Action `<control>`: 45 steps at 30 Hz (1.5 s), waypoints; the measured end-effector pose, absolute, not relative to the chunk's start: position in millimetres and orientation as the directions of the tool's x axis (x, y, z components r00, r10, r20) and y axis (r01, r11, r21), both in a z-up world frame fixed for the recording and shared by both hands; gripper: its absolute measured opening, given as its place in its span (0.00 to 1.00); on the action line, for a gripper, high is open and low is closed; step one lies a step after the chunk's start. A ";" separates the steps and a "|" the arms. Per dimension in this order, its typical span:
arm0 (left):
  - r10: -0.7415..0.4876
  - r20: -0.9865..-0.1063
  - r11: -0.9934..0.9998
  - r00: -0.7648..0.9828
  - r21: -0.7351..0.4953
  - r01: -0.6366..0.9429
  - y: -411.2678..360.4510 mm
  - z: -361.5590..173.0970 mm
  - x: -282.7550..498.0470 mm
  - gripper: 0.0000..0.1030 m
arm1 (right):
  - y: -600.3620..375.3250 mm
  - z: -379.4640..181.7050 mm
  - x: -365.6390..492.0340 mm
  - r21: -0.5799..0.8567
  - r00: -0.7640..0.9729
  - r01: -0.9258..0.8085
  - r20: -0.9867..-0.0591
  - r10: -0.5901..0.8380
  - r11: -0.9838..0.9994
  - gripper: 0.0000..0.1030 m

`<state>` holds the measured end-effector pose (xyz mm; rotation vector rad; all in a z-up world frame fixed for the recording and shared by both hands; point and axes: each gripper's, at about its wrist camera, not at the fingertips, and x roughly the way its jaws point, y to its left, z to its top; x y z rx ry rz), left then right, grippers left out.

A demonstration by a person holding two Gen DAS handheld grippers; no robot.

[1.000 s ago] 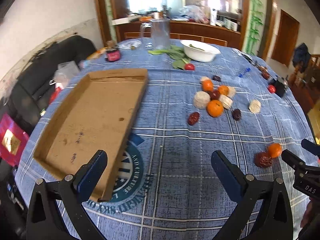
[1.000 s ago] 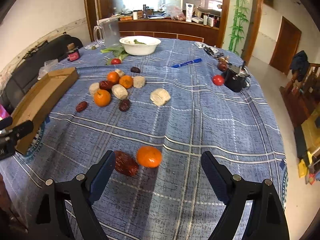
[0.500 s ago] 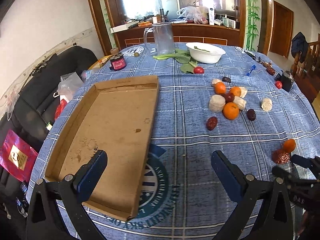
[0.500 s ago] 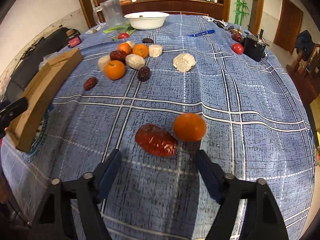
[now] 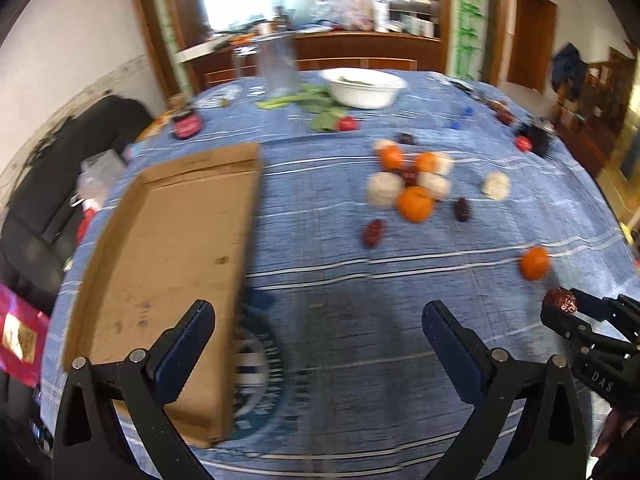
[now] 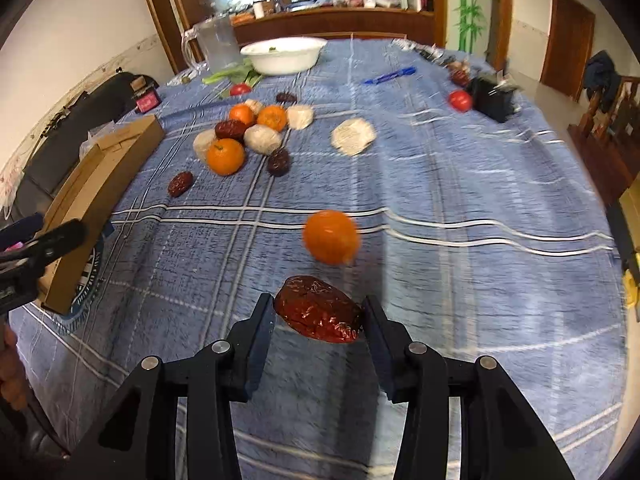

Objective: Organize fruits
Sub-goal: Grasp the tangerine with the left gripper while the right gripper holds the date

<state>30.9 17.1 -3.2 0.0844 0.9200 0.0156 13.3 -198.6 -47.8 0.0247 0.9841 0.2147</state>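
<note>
Right wrist: right gripper (image 6: 318,314) jaws just closing, pinching red date (image 6: 318,314); left gripper (image 5: 318,344) jaws spread.

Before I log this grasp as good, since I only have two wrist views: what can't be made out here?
- Right tool on the red date: right wrist view, whether the pads already press it; its underside is hidden.
- White bowl contents: left wrist view, motion blur and the rim.
- Cardboard tray interior: right wrist view, its near wall hides it.
- Dark item beside the tomato: too blurred to identify.
</note>
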 end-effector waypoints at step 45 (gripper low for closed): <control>-0.244 -0.854 0.969 0.460 -0.198 0.146 -39.6 -18.3 52.2 0.30 | -244.2 -33.1 -18.4 0.114 0.592 -0.145 -0.786 0.179 0.983 0.47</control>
